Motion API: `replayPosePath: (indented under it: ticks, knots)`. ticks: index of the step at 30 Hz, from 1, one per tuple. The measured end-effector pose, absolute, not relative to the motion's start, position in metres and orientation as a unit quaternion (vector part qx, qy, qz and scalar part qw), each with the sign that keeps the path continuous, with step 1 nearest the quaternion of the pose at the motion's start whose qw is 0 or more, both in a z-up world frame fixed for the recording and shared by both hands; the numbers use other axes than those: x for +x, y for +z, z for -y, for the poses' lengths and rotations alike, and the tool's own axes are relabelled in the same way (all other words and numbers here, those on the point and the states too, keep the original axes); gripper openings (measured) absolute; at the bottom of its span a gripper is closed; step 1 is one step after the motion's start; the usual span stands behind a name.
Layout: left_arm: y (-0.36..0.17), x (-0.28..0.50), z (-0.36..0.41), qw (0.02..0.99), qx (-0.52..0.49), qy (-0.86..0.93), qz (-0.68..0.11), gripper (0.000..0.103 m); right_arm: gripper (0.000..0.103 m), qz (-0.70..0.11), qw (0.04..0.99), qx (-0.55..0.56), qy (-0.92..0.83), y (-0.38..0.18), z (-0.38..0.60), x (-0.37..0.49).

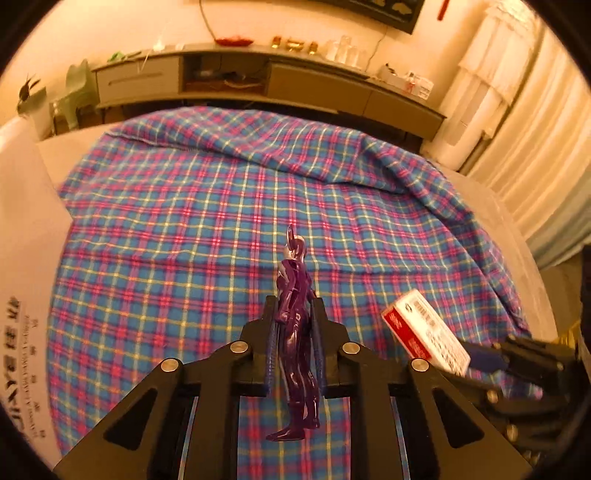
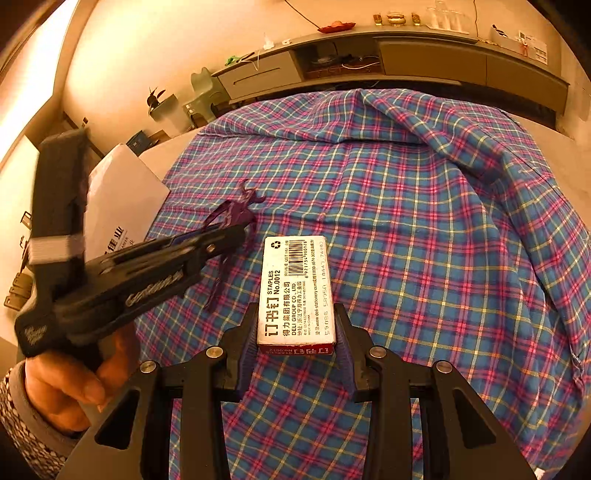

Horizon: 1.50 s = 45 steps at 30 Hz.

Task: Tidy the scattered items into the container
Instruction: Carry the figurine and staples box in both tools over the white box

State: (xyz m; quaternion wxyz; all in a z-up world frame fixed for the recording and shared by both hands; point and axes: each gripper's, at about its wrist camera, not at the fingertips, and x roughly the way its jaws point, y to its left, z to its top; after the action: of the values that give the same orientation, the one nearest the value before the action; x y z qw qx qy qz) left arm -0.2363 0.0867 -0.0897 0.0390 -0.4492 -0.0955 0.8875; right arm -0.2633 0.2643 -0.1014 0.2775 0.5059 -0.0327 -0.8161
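gripping glossy purple figure (image 1: 295,339), flat rectangular staples box (image 2: 297,291)

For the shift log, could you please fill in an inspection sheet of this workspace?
Surface: plaid cloth, rumpled at the far right.
Job's things: purple figure and staples box, both lifted; white box at the left edge, possibly the container.
Clutter: nothing seen on the cloth.
Grippers: left hand-held gripper shut on the figure; right hand-held gripper shut on the staples box.
Cables: one wire down the wall.
Surroundings: long sideboard, curtains.
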Motion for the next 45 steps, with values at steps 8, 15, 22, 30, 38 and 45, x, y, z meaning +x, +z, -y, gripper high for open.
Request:
replayPosePath:
  ticks: [8,15,22,30,38,45]
  knots:
    - [-0.060,-0.192,-0.071,0.022,-0.424,0.902,0.076,0.017,0.039,0.043,0.282,0.496,-0.820,-0.085,-0.258,-0.245]
    - [-0.043,-0.147,-0.059,0.008,-0.414,0.909,0.054,0.017,0.039,0.037,0.292,0.484,-0.824,-0.066,-0.242,-0.214]
    - [-0.025,-0.109,-0.044,0.015,-0.398,0.915,0.059,0.017,0.039,0.016,0.300,0.461,-0.835,-0.048,-0.217,-0.171]
    - [-0.002,-0.073,-0.028,0.028,-0.375,0.924,0.073,0.017,0.039,0.020,0.306,0.448,-0.840,-0.043,-0.192,-0.122]
    - [0.012,-0.043,-0.011,0.038,-0.355,0.930,0.087,0.017,0.039,0.028,0.303,0.446,-0.841,-0.039,-0.178,-0.097]
    - [0.018,-0.029,0.011,0.038,-0.343,0.932,0.108,0.017,0.039,0.029,0.308,0.444,-0.841,-0.028,-0.164,-0.081]
